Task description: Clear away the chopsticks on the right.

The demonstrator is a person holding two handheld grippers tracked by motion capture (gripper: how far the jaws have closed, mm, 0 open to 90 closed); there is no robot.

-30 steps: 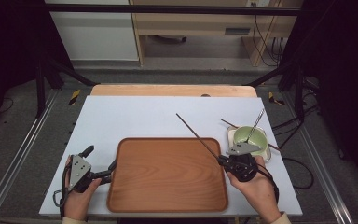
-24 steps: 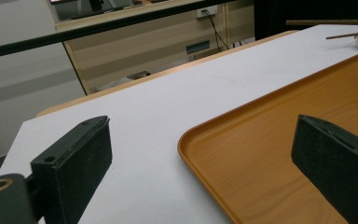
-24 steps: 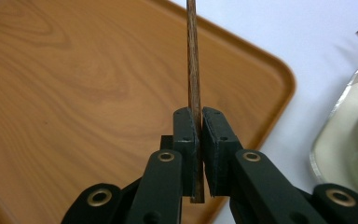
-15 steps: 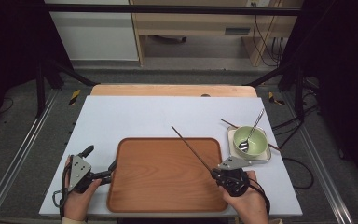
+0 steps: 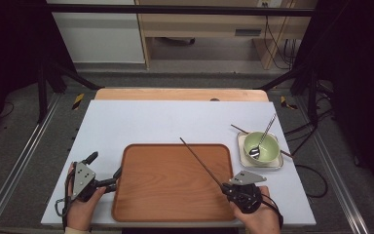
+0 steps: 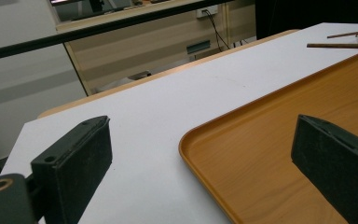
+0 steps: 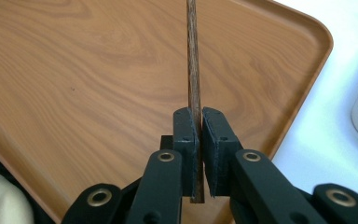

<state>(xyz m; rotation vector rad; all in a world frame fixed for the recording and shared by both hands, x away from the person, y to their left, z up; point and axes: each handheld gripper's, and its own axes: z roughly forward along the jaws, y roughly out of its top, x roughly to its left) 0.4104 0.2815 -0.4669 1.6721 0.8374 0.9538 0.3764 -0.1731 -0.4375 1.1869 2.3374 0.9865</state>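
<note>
The tray point(image 5: 170, 190) is orange-brown with wood grain. The chopstick point(image 7: 193, 70) is dark brown, the bowl point(image 5: 263, 146) pale green, the table point(image 5: 141, 122) white, the spoon point(image 5: 262, 138) silver.

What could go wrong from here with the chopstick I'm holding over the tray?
1. The right gripper pinches the chopstick near one end, so the long free length could pivot or slip between the pads.
2. Set down at this slant, its far tip may land past the tray rim on the table.
3. The left gripper, jaws open, straddles the tray's left edge without clamping it, so a nudge could slide the tray.
</note>
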